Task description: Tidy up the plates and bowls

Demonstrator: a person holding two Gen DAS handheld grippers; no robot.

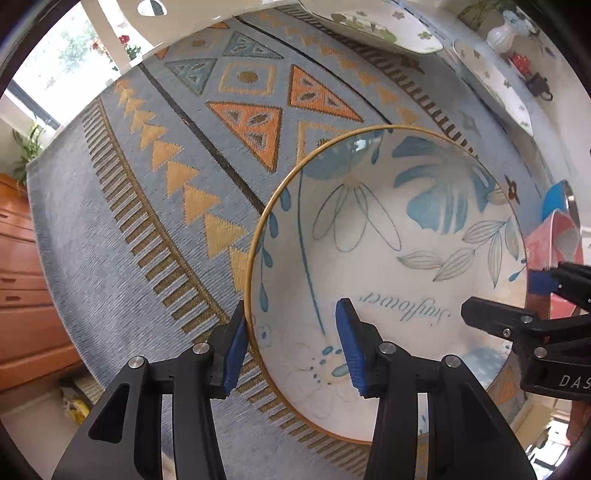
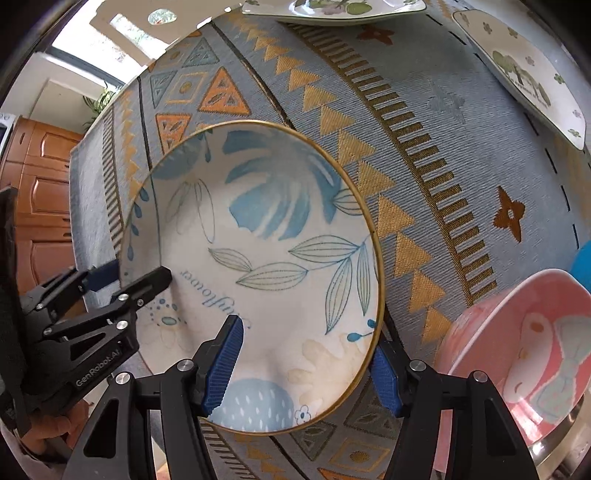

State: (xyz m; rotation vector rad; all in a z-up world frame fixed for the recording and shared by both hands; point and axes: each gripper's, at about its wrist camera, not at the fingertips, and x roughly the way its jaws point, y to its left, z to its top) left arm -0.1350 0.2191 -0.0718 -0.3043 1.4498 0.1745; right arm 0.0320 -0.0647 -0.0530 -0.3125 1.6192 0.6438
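Observation:
A round white plate [image 1: 388, 258] [image 2: 266, 240] with blue leaves and a gold rim is held between both grippers over the patterned cloth, and it looks slightly raised. My left gripper [image 1: 291, 332] straddles its left rim, one blue pad against the outside and the other on the inner wall. It shows from the side in the right wrist view [image 2: 136, 275]. My right gripper [image 2: 306, 362] clasps the opposite rim the same way, its outer pad tucked under the edge. It also appears at the right of the left wrist view [image 1: 502, 295].
A pink cartoon bowl [image 2: 517, 350] [image 1: 554, 240] sits in a steel bowl close to the right, with something blue [image 2: 581, 258] behind it. Two square white plates with green flowers [image 2: 332, 9] [image 2: 524, 74] lie at the far side. A white vase [image 1: 500, 35] stands beyond. Wooden drawers [image 1: 22, 277] are left of the table.

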